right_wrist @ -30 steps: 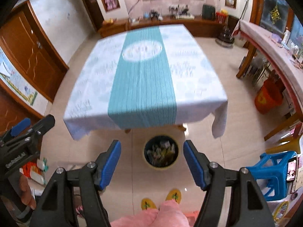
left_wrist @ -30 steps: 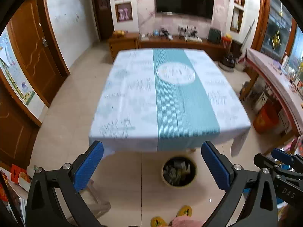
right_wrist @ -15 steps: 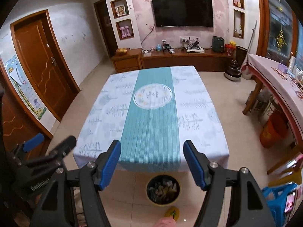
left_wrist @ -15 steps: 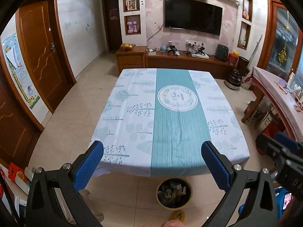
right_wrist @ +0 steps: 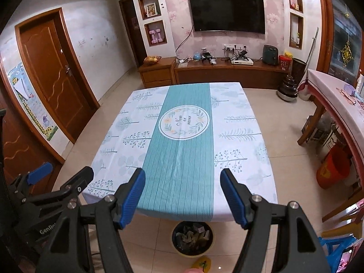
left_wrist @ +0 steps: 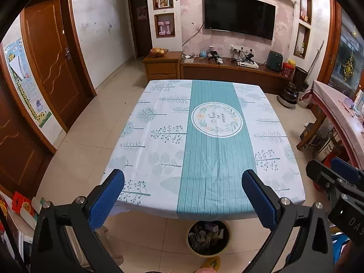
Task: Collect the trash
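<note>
Hovering side by side at the near end of the worktop, both grippers pointed down at an angle toward the cloth. Left gripper: jaws spread wide, blue pads well apart, nothing btwn them. Right gripper: same, jaws wide, nothing held. Each gripper showed in the other's view: the right one at the right edge of the left wrist view, the left one at the lower left of the right wrist view.

Worktop was covered w/ a white tablecloth printed w/ pale trees, a teal striped band down the middle and a round wreath emblem on it. Cloth top looked bare.

Trash sat in a round bin on the tile floor, just under the near edge of the worktop, roughly centred btwn the right gripper's pads in that view. Bin held a heap of crumpled wrappers and paper scraps; single items too small to tell apart. A yellow slipper showed on the floor just in front of the bin, at the bottom edge.

Beyond the worktop: a TV on the far wall above a low wood cabinet w/ small electronics on top. Wood door on the left wall. An orange bucket stood on the floor at right, beside a second cloth-covered table.
</note>
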Demonstrator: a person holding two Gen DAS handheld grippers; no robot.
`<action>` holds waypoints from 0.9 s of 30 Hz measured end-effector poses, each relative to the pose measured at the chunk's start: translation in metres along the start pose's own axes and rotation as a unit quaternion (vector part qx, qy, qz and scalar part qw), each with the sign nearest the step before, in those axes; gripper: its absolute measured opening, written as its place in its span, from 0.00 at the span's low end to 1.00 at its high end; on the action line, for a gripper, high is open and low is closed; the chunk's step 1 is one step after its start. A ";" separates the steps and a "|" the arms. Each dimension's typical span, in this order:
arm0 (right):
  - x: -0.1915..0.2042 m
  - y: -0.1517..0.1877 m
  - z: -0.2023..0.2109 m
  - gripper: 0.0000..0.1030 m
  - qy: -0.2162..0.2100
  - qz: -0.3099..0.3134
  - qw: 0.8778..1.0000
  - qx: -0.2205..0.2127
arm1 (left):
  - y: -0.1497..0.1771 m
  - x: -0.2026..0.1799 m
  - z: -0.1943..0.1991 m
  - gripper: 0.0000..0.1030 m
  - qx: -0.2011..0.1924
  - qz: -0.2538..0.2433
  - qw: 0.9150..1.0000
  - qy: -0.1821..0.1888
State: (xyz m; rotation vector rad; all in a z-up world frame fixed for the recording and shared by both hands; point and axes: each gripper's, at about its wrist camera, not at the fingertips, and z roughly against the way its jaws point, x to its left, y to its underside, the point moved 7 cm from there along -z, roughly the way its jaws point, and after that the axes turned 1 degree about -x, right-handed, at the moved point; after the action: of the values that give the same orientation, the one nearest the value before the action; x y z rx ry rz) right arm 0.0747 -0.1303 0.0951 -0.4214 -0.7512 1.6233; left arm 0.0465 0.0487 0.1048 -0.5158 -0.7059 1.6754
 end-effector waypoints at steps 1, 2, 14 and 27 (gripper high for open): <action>-0.001 -0.001 -0.001 0.66 0.001 0.000 1.000 -0.001 | 0.000 0.000 -0.002 0.99 0.000 0.001 1.000 0.000; -0.001 -0.001 -0.003 0.66 0.001 0.000 1.000 0.000 | 0.000 0.000 -0.002 0.99 0.001 0.000 1.000 0.001; 0.000 -0.001 -0.014 0.66 0.001 0.001 1.000 0.014 | 0.000 -0.005 -0.013 0.99 0.009 -0.004 1.000 0.000; -0.005 -0.005 -0.024 0.66 0.007 -0.007 1.000 0.020 | -0.002 -0.011 -0.031 0.99 0.017 -0.013 1.000 0.009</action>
State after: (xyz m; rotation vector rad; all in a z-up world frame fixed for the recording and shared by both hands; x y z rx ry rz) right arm 0.0948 -0.1297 0.0807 -0.3973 -0.7079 1.6174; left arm 0.0706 0.0441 0.0836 -0.4947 -0.6677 1.6546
